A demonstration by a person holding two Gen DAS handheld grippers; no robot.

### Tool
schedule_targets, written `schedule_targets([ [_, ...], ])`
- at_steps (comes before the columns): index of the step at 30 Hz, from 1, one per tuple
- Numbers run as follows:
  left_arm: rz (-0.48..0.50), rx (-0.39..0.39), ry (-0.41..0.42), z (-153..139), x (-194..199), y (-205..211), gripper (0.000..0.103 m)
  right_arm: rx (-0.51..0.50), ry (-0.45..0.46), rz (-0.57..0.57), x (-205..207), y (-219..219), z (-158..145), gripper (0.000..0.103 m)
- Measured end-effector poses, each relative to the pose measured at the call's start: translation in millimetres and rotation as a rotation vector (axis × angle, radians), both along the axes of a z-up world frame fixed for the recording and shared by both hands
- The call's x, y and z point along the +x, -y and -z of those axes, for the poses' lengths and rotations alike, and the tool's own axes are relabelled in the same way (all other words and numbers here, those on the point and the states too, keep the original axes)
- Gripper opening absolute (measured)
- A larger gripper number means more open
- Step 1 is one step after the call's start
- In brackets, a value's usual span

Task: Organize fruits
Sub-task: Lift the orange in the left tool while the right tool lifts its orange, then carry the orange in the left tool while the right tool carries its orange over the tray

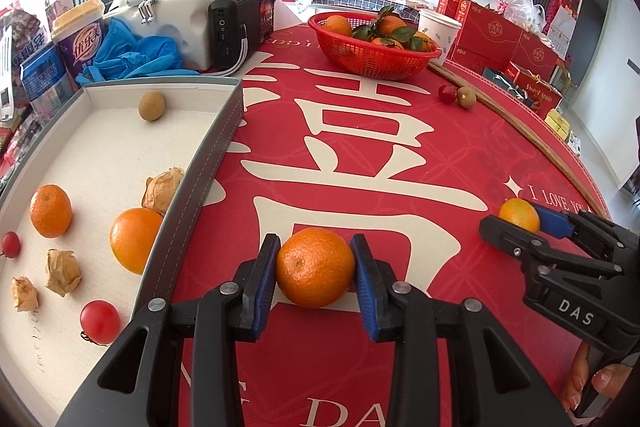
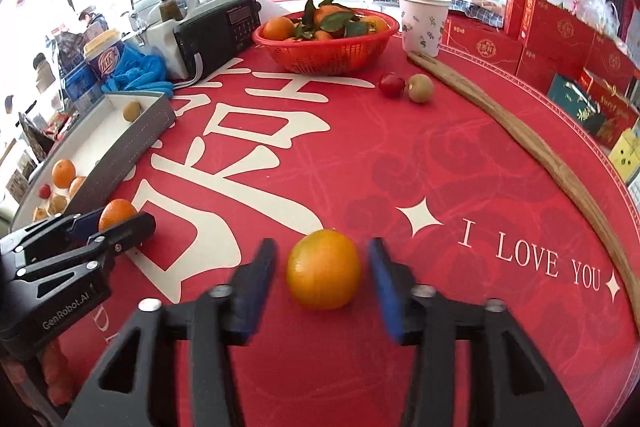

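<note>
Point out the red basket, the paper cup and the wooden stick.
red basket [image 2: 320, 57], right wrist view, front mesh wall.
paper cup [image 2: 424, 25], right wrist view, side wall.
wooden stick [image 2: 520, 131], right wrist view, mid-length.

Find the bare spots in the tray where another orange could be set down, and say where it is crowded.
Free: the tray floor between the lone kiwi at its far end and the husked berry. Crowded: the near end, where two oranges, husked berries and cherry tomatoes cluster.

Glossy dimpled orange, matt black plastic gripper, red plastic mesh basket at 12 o'clock, rough wood stick, paper cup
</note>
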State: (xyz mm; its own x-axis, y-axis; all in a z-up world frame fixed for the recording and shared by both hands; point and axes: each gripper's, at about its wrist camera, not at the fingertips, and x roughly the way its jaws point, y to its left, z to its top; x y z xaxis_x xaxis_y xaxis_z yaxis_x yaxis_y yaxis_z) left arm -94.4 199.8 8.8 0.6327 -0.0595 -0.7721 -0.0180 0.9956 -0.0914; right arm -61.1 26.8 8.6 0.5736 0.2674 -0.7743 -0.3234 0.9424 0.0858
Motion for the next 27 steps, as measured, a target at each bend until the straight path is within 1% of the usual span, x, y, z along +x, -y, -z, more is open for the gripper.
schedule_targets([
  [2,0.000,0.000,0.000,0,-1,0,0.039,-0.003,0.003,0.003,0,0,0,0.052],
  [3,0.001,0.000,0.000,0,0,0,0.039,0.000,0.001,0.005,1,0,0,0.049],
  [5,0.002,0.000,0.002,0,-1,0,0.039,-0.001,0.000,0.017,1,2,0,0.035],
  [8,0.006,0.000,0.011,-1,-3,1,0.039,0.054,-0.011,0.023,0,8,-2,0.035],
  [12,0.001,0.017,0.047,-8,-7,2,0.039,0.099,0.020,0.015,-4,11,-10,0.035],
  [16,-0.016,-0.001,0.076,-18,-10,-5,0.039,0.119,0.039,0.007,-6,10,-15,0.035],
  [22,-0.059,-0.030,0.093,-29,-10,-24,0.039,0.139,0.032,0.008,-4,5,-19,0.035],
  [27,-0.091,-0.041,0.111,-39,-15,-41,0.039,0.147,0.031,-0.013,-4,-15,-27,0.035],
])
